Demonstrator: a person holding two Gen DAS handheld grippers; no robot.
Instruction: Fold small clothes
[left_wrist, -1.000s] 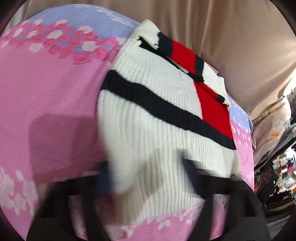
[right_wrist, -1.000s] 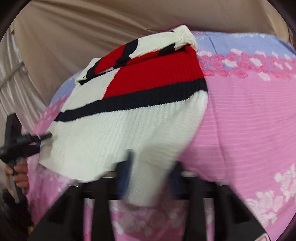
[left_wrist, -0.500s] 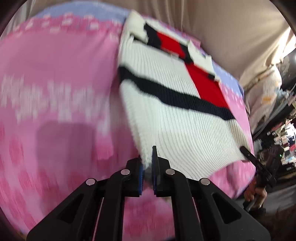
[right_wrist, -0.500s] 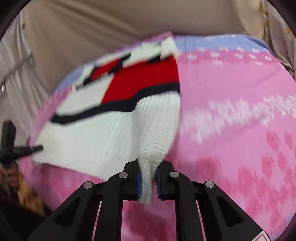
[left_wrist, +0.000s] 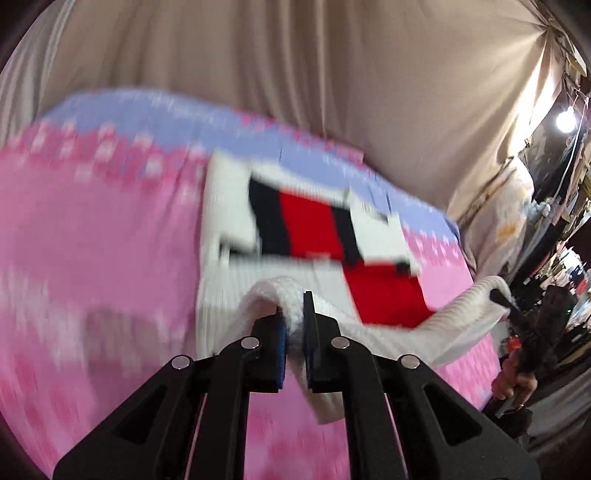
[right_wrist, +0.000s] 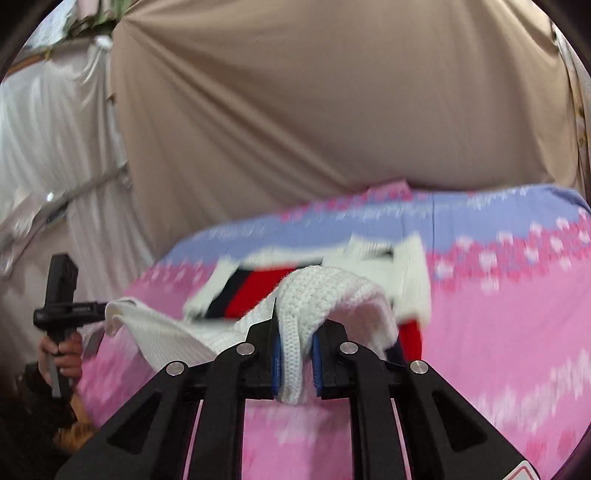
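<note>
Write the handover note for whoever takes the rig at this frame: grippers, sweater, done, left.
Left gripper: shut on the sweater's white hem corner.
Right gripper: shut on the other hem corner.
Sweater: collar end lies on the pink bedsheet; the hem end is lifted off it between both grippers.
Done: both corners gripped and raised.
Left: probably carry the hem toward the collar, lay it down, release, finish the folds.

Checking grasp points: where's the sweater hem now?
Lifted off the pink bedsheet: the sweater hem hangs between both jaws, left gripper and right gripper, above the garment's red-striped far half.
</note>
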